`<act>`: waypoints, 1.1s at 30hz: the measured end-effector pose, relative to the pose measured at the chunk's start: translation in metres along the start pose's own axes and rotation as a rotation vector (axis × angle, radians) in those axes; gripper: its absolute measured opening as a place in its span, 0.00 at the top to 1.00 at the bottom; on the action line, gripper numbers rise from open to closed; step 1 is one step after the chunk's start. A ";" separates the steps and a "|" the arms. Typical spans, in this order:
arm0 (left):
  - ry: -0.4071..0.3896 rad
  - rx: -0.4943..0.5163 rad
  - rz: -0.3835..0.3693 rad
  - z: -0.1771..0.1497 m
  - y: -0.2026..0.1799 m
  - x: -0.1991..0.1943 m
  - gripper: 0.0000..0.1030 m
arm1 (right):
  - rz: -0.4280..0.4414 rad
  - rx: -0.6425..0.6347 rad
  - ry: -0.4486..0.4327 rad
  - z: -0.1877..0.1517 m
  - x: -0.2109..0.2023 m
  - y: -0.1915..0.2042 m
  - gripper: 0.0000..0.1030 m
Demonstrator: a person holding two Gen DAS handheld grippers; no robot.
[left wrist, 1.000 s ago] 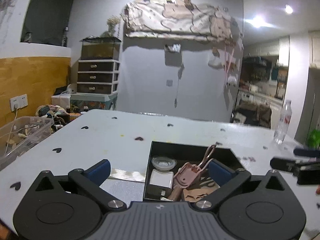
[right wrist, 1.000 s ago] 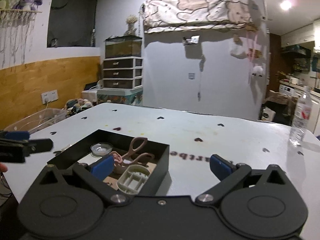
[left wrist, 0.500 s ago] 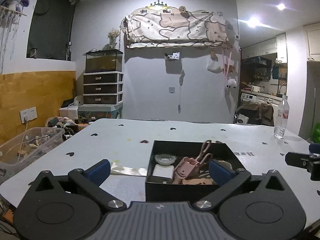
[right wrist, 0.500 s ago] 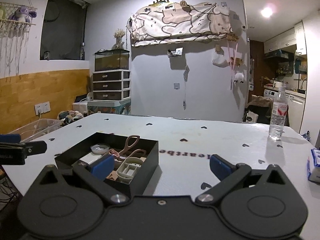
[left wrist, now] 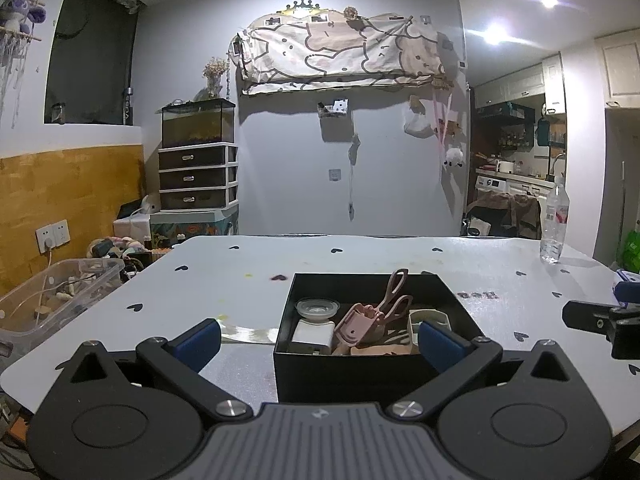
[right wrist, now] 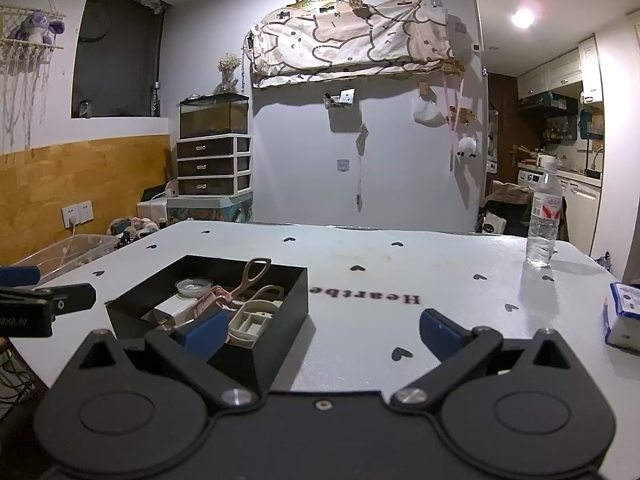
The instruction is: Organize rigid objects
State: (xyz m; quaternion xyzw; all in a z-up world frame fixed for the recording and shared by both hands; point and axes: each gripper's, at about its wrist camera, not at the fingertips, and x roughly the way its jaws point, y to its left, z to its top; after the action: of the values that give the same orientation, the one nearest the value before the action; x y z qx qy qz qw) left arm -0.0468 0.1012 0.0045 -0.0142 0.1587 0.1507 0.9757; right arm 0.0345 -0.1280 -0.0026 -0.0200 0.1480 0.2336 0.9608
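Black rectangular open-top box (left wrist: 360,360) sat on the white heart-print bench (left wrist: 248,280) near its front edge, loaded with the rigid items: pink-handled scissors (left wrist: 394,296) propped up against the pile, a pink eyelash curler (left wrist: 356,322), a clear round dish (left wrist: 317,307) on a white square block (left wrist: 312,334), and a beige compartment tray (right wrist: 252,322) at the near right corner.

Change over the last second: both cameras had pulled back and levelled out. Earlier the left view looked down into the box from close over it; now the box was seen lower and from further off, with its front wall fully visible. Left tongs (left wrist: 318,338) stayed wide and empty, right tongs (right wrist: 322,328) likewise wide and empty, framing the box corner and the bare bench with the "Heartbe" lettering (right wrist: 366,296).

Judgement: items looked already collected in the box and both tools were retreating, so this read as the end of a placement, or the task near done. Nothing loose left in front of the box; a clear water bottle (right wrist: 542,224) and a blue-white carton (right wrist: 624,316) stood well apart on the right, probably not task items.
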 end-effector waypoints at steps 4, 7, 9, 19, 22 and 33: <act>0.001 0.002 0.009 0.001 0.000 0.000 0.00 | 0.000 -0.002 -0.001 0.000 0.000 0.001 0.00; 0.002 0.004 0.010 0.001 0.000 0.000 0.00 | -0.003 -0.002 0.000 0.000 -0.001 0.001 0.00; 0.001 0.004 0.012 0.001 0.000 0.000 0.00 | -0.002 -0.002 -0.001 0.000 -0.001 0.001 0.00; 0.005 0.003 0.011 -0.001 0.003 0.000 0.00 | -0.002 -0.003 0.000 0.000 -0.001 0.001 0.00; 0.008 0.002 0.013 -0.001 0.003 0.001 0.00 | -0.003 -0.003 0.000 0.000 -0.001 0.001 0.00; 0.009 0.001 0.014 -0.002 0.004 0.002 0.00 | -0.004 -0.003 0.000 0.001 -0.001 0.001 0.00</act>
State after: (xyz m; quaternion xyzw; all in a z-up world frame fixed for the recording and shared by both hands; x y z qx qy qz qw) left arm -0.0468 0.1057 0.0023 -0.0133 0.1635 0.1573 0.9738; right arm 0.0335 -0.1277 -0.0015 -0.0216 0.1477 0.2321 0.9612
